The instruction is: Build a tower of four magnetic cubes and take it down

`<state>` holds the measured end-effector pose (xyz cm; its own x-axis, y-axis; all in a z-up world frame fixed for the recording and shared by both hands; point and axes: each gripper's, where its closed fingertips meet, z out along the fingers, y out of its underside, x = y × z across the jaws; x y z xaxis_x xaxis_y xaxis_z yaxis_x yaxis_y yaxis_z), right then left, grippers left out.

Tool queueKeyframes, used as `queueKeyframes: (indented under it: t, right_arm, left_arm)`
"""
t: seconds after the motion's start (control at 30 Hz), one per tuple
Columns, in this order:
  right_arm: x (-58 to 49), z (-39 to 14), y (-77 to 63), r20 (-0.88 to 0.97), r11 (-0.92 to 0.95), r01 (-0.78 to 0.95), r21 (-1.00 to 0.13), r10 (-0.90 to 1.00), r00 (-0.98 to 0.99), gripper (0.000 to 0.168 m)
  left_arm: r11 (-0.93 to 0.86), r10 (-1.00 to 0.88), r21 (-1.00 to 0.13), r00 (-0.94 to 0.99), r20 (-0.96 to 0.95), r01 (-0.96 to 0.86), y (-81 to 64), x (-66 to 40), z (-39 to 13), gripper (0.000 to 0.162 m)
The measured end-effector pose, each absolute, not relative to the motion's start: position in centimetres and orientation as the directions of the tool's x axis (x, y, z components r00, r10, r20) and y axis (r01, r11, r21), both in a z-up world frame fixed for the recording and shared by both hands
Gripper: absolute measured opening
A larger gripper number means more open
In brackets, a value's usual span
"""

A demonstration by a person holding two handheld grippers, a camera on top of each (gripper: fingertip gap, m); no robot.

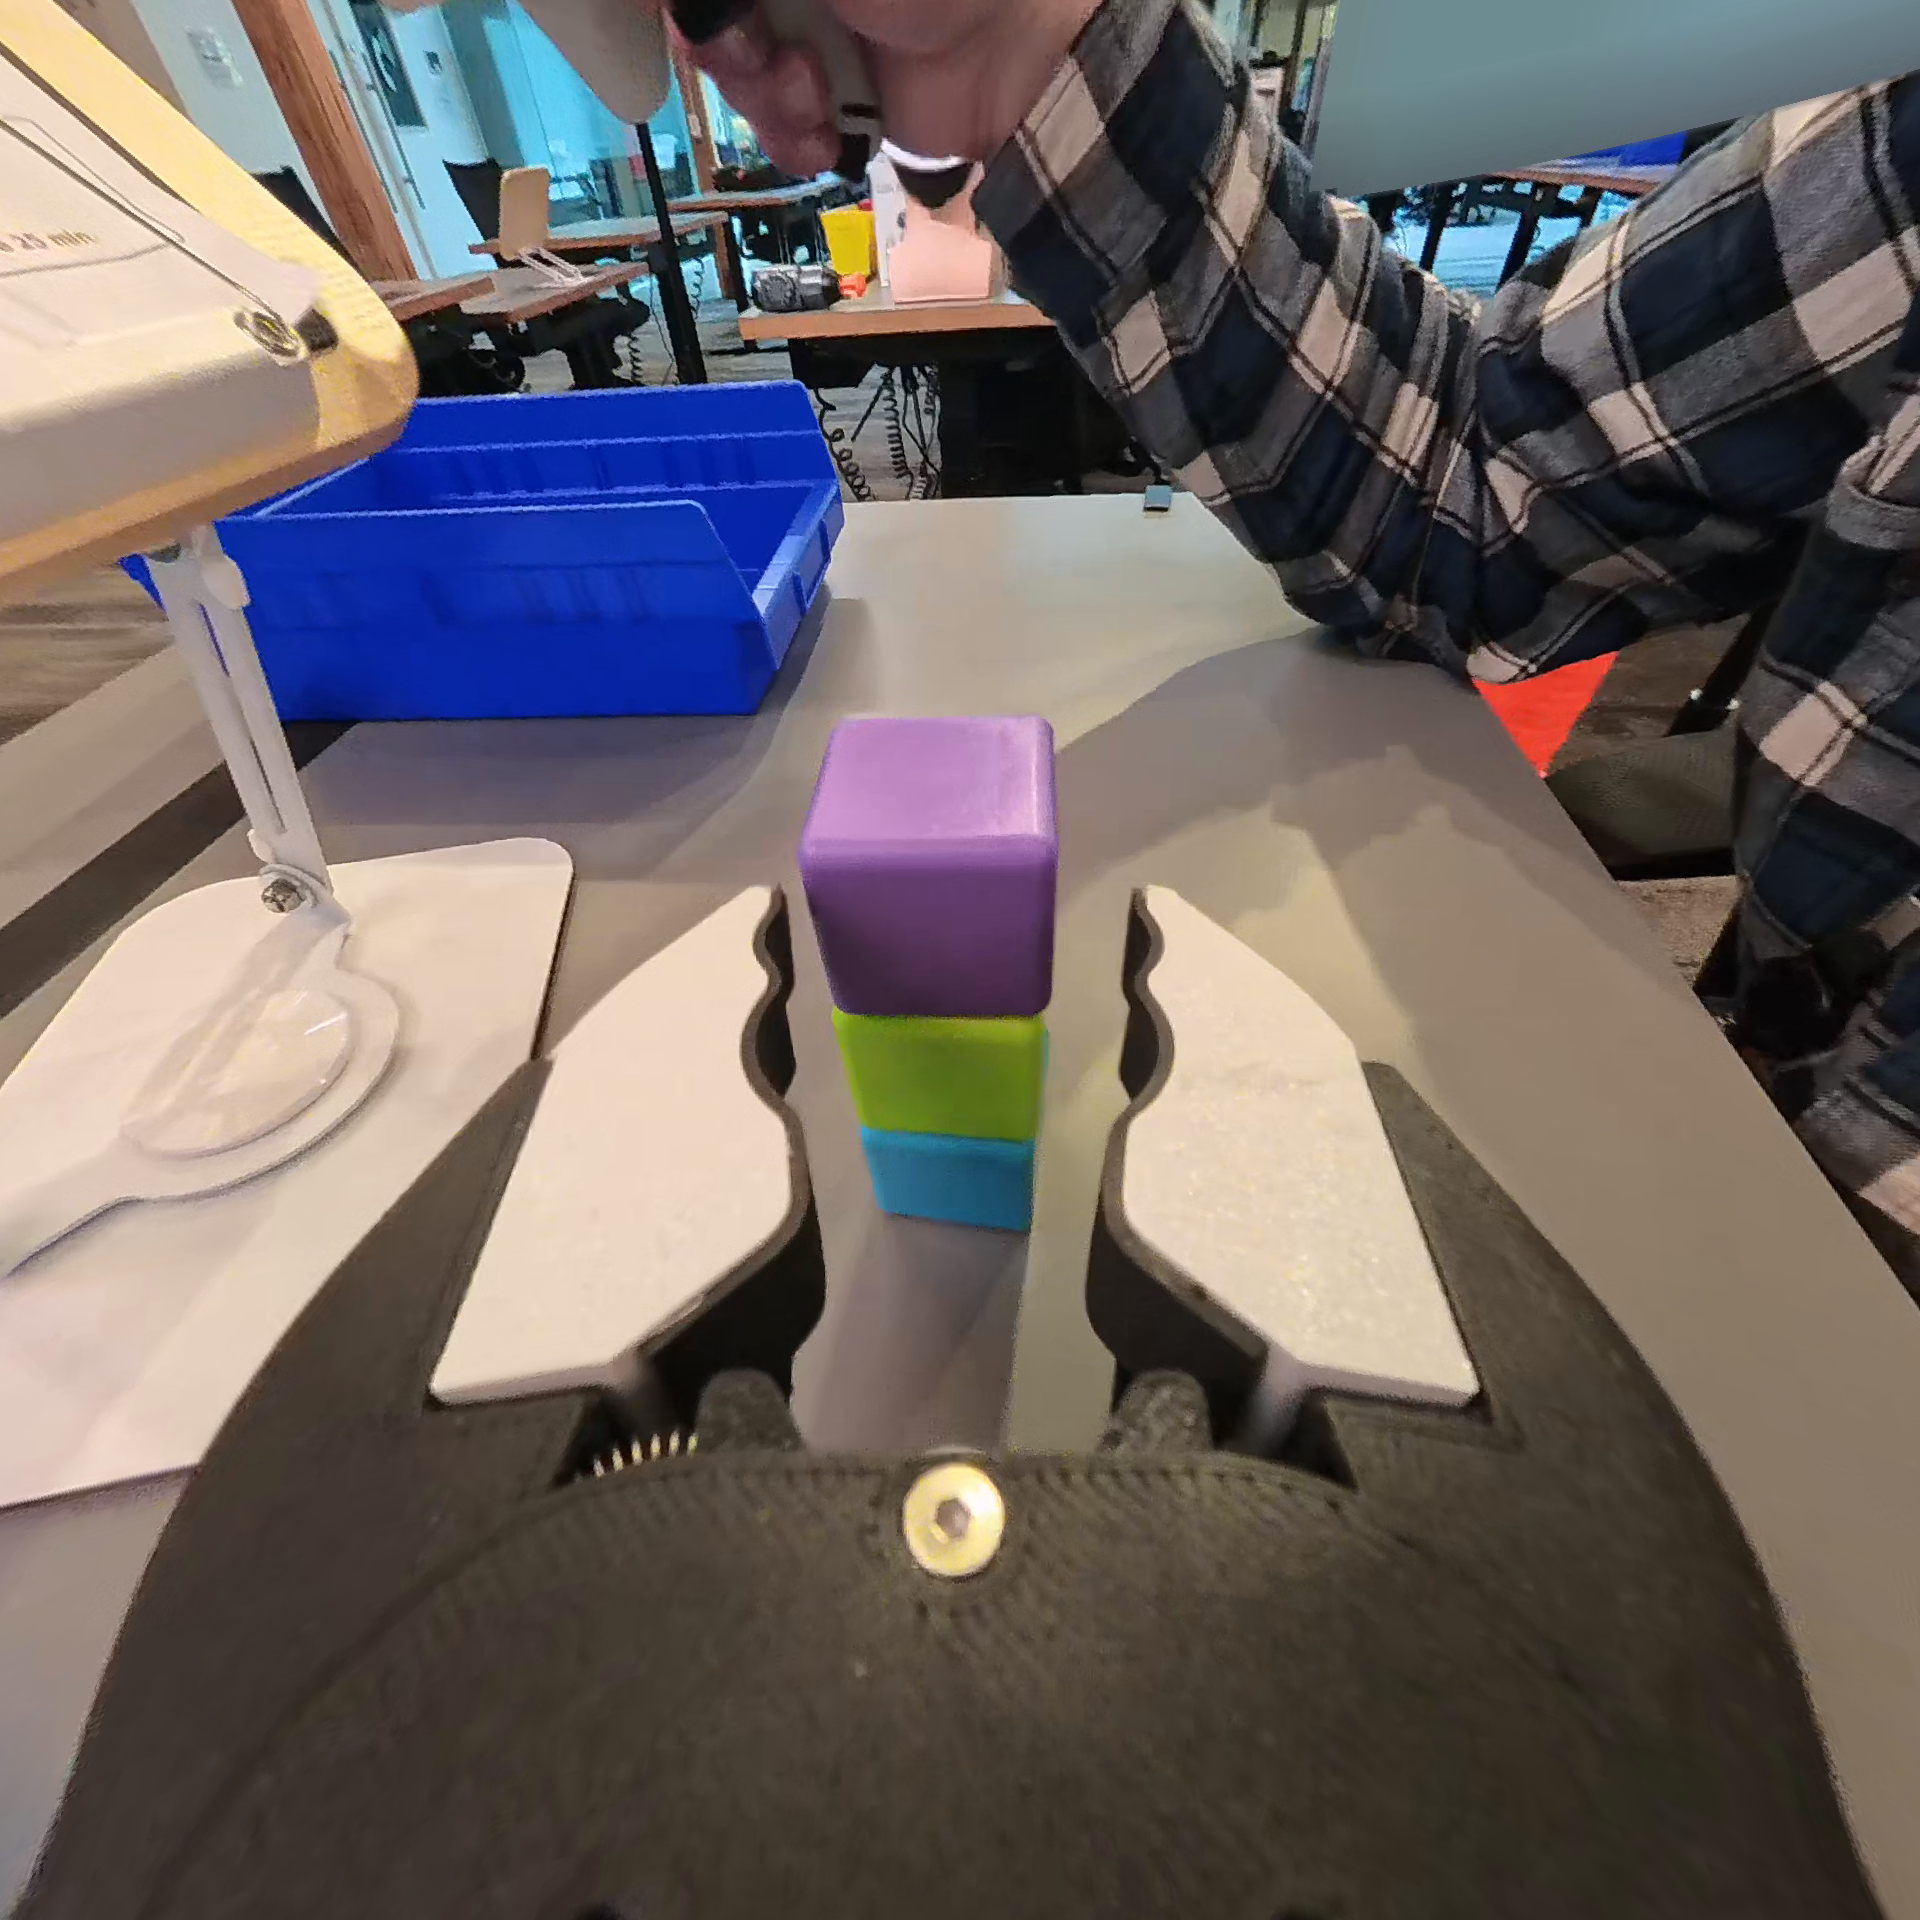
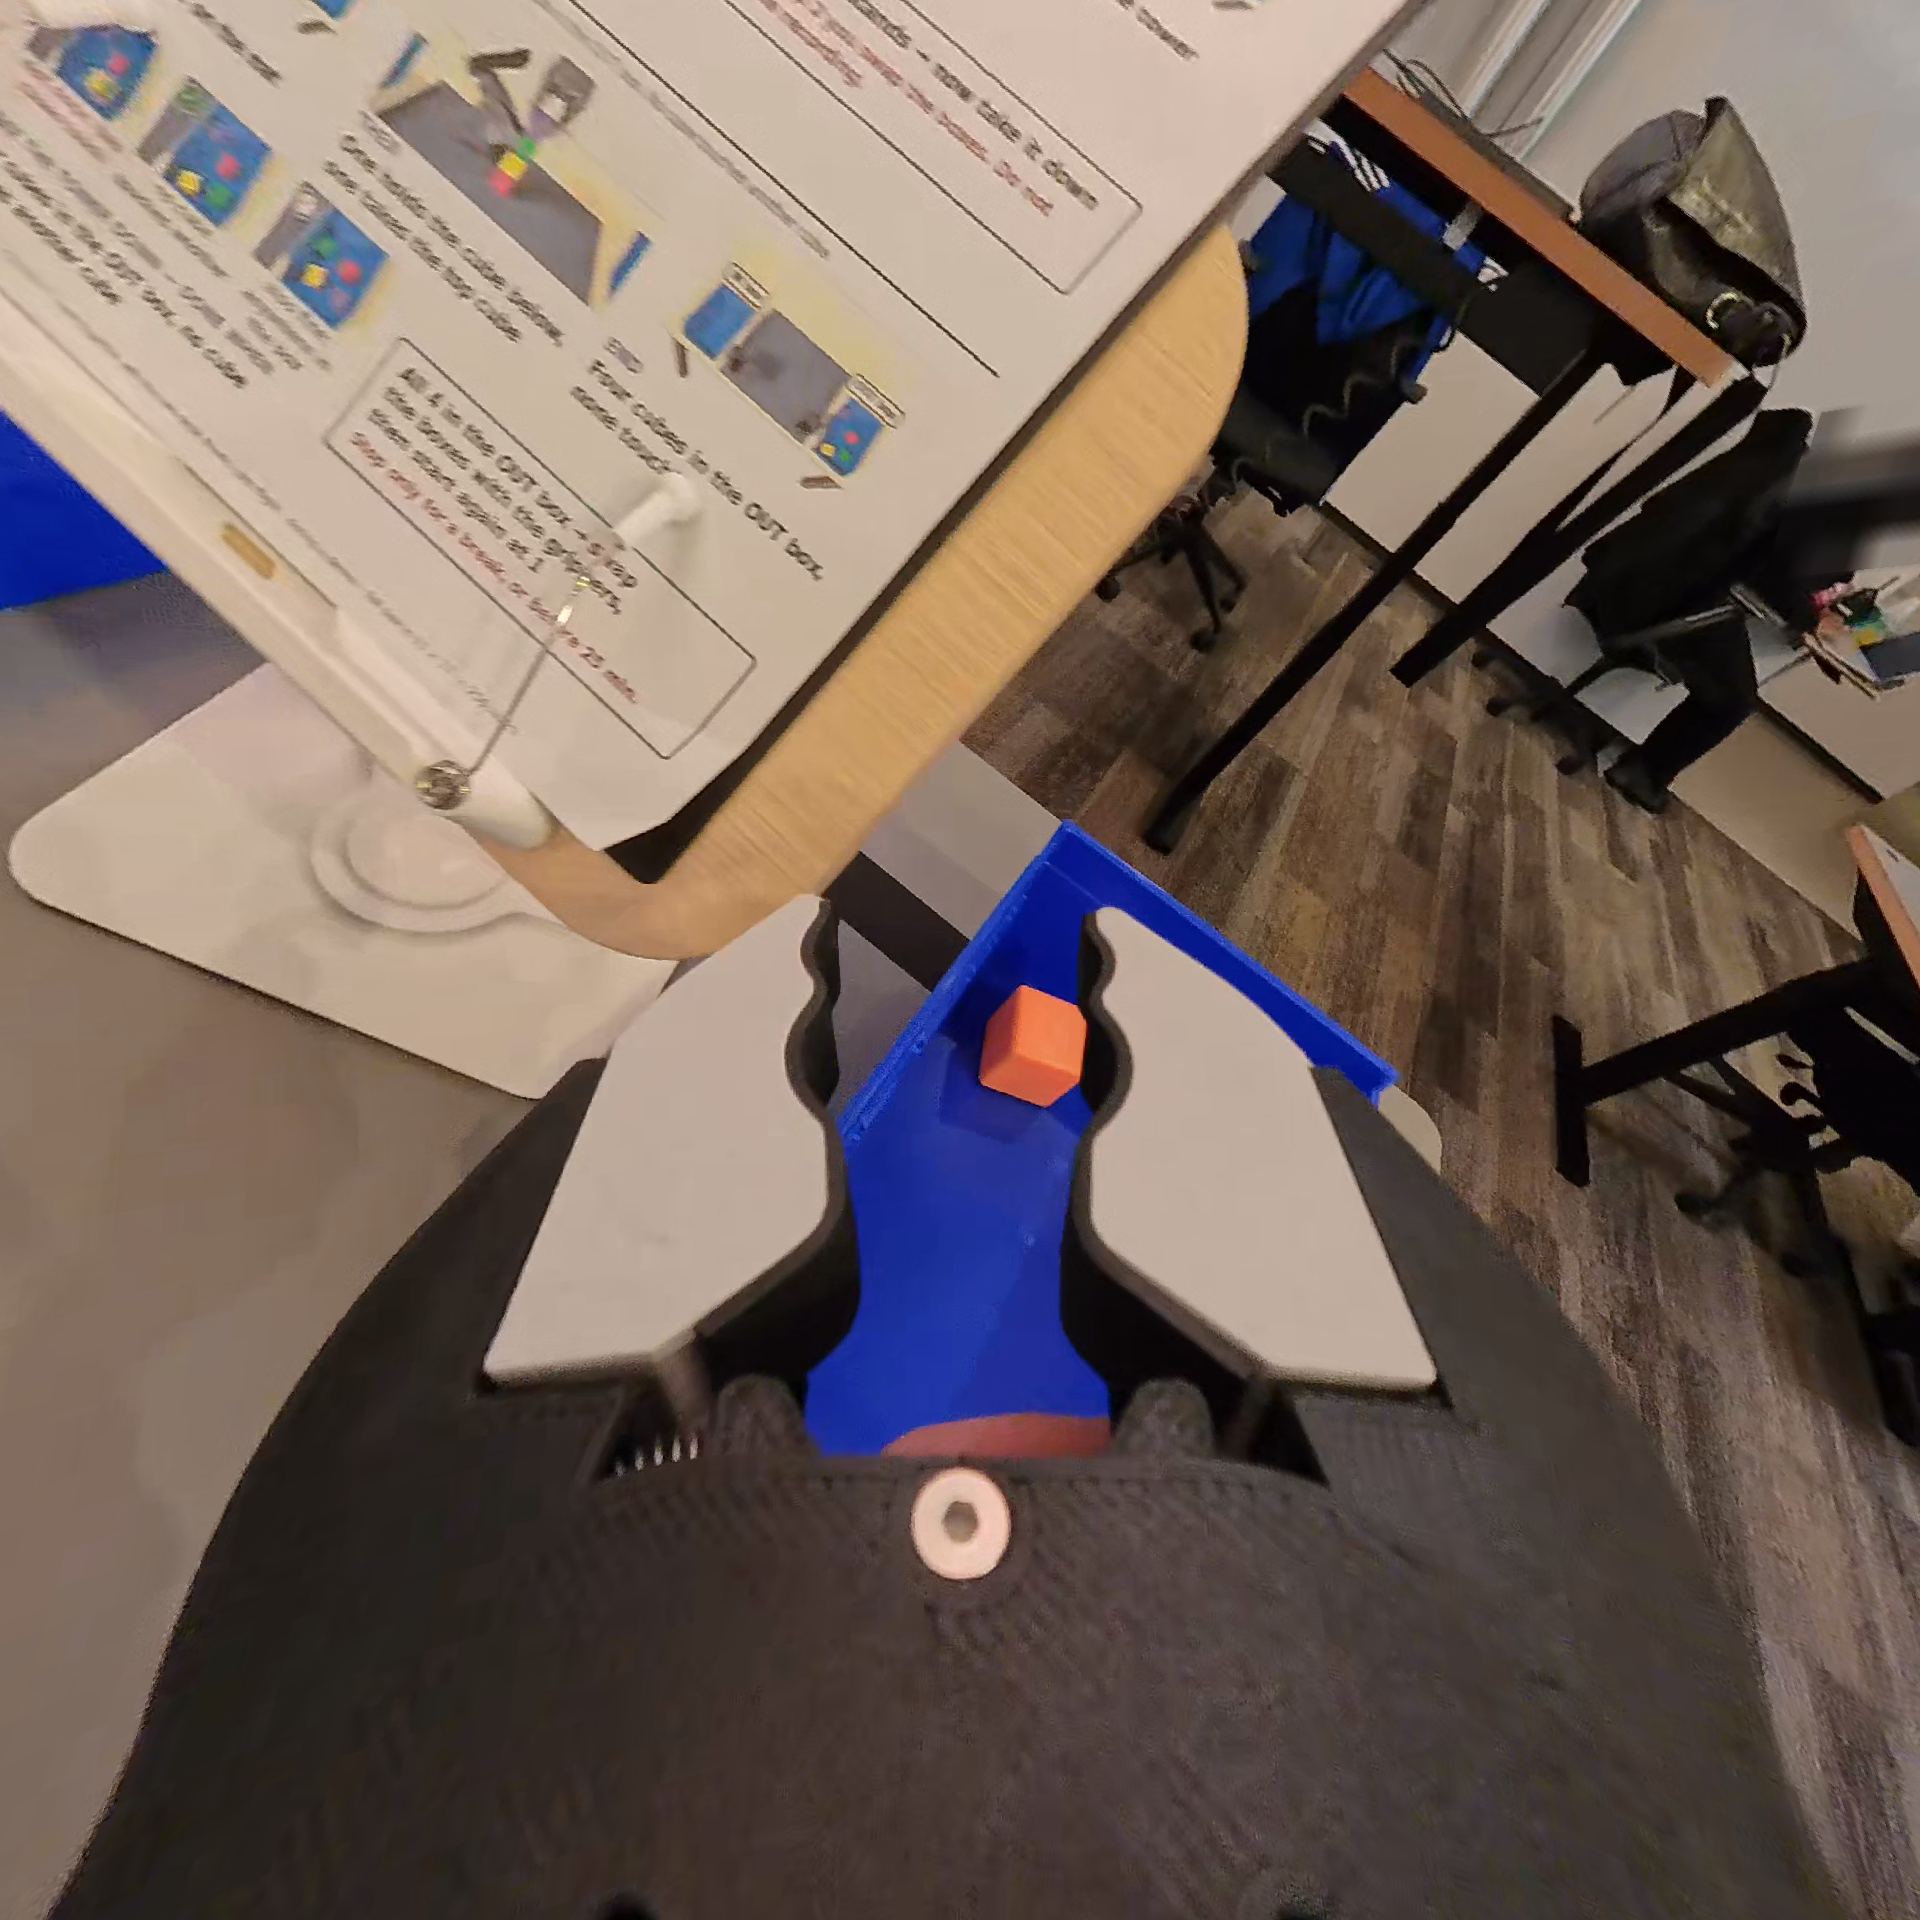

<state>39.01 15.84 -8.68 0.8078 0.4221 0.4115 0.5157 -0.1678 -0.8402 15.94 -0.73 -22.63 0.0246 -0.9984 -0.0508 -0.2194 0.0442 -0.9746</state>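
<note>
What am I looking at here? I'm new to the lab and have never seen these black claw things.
Each picture comes from a camera mounted on a handheld two-finger tool, looking forward along its fingers. A person holds one in each hand; there is no robot arm.

In the left wrist view, the left tool is open, its fingers either side of a stack on the grey table: purple cube on green cube on blue cube. Nothing is gripped. A blue bin and a stand holding an instruction sheet sit nearby; the plaid sleeve is the person's.

In the right wrist view, the right tool is open above another blue bin containing an orange cube.
</note>
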Motion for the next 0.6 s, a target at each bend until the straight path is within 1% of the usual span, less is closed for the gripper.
queueKeyframes:
  t: [0.07, 0.17, 0.27, 0.43, 0.53, 0.6]
  right_arm:
    - [38.2, -8.6, 15.4, 0.416, -0.152, 0.524, -0.838, 0.444, 0.794, 0.044]
    - [37.2, -8.6, 14.9, 0.429, -0.138, 0.543, -0.828, 0.468, 0.773, 0.043]
    - [36.0, -8.8, 14.3, 0.434, -0.122, 0.558, -0.821, 0.504, 0.747, 0.043]
    - [32.4, -9.5, 12.2, 0.443, -0.065, 0.605, -0.794, 0.621, 0.647, 0.044]
    - [29.0, -10.5, 10.0, 0.416, -0.014, 0.619, -0.785, 0.729, 0.544, 0.045]
    - [26.6, -11.6, 8.3, 0.380, 0.015, 0.625, -0.781, 0.806, 0.455, 0.046]
  left_arm:
    - [0.039, -0.999, -0.970, 0.023, -0.046, -0.240, -0.7, 15.9, -23.0, 0.062]
    - [0.047, -0.998, -0.940, 0.021, -0.058, -0.338, -0.6, 16.0, -25.0, 0.064]
    - [0.046, -0.998, -0.921, 0.029, -0.062, -0.388, -0.2, 16.1, -26.3, 0.064]
    - [0.043, -0.998, -0.916, 0.030, -0.060, -0.400, 0.0, 16.5, -27.0, 0.054]
    - [0.039, -0.998, -0.910, 0.035, -0.059, -0.412, 0.1, 16.8, -27.5, 0.048]
    - [0.038, -0.998, -0.910, 0.028, -0.055, -0.412, 0.0, 16.9, -27.5, 0.047]
